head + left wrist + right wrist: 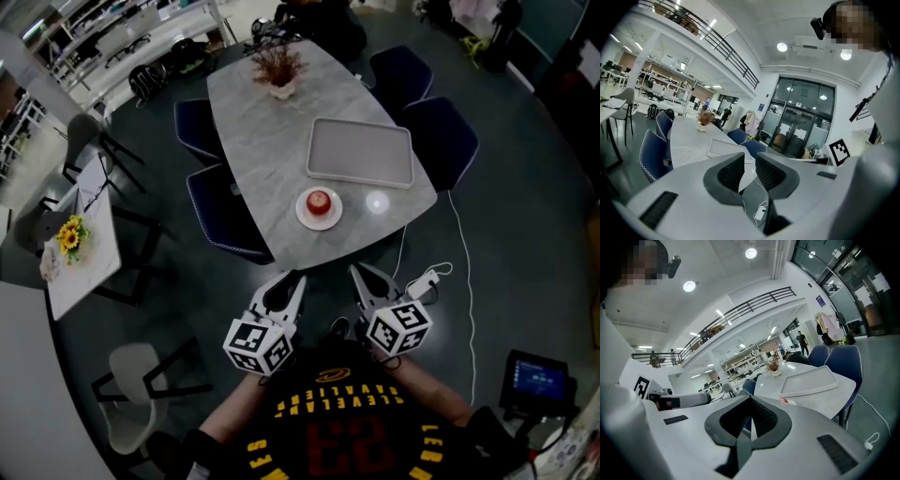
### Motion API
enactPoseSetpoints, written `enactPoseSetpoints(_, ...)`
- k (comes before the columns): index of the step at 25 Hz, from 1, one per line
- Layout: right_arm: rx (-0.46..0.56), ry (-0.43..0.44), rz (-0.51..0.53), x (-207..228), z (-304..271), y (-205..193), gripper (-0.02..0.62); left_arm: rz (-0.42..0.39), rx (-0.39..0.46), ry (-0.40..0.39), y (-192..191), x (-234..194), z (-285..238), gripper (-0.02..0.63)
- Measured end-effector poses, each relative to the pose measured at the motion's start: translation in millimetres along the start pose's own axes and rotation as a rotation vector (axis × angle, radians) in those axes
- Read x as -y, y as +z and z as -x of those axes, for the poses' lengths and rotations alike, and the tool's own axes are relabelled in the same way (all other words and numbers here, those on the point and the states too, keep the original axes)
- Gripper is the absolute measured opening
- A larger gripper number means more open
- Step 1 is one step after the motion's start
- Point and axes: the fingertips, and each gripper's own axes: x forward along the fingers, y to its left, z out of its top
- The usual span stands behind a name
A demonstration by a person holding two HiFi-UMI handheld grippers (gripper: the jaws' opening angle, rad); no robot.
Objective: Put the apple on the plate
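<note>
The apple sits on the white plate, near the front edge of the grey bench. Behind the plate is a tray, and a potted plant stands at the far end. Blue chairs flank the bench.

Both tools hang off the bench, well short of the plate. The left hand-held gripper has its jaws a narrow slit apart, gripping nothing. The right hand-held gripper has its tips together.

The floor is dark, and the room is an office hall with a railed gallery above.

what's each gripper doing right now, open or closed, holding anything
Left gripper: open, jaws a little apart, nothing between them.
Right gripper: shut, jaw tips together, holding nothing.
</note>
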Motion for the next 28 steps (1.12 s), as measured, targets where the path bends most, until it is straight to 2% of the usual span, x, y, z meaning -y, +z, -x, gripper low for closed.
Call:
enactPoseSetpoints(5, -0.016, -0.004, -0.038, 30, -9, 6, 0.006, 0.006, -0.016, 0.010, 3, 2, -30, 0.075)
enactPoseSetpoints(12, -0.035, -0.034, -0.094, 62, -23, 4, 0.006, 0.035, -0.050, 0.034, -1, -18, -59, 0.075)
enactPoseSetpoints(16, -0.047, -0.060, -0.120, 78, -40, 2, 0.006, 0.055, -0.069, 0.031, -1, -40, -81, 0.075)
enactPoseSetpoints(24, -0.044, -0.169, -0.123, 115, -70, 21, 0.006, 0.071, -0.137, -0.013, -5, -91, -129, 0.075)
enactPoseSetpoints(28, -0.082, -0.176, -0.154, 121, -96, 17, 0.006, 0.070, -0.162, -0.011, -6, -121, -148, 0.075)
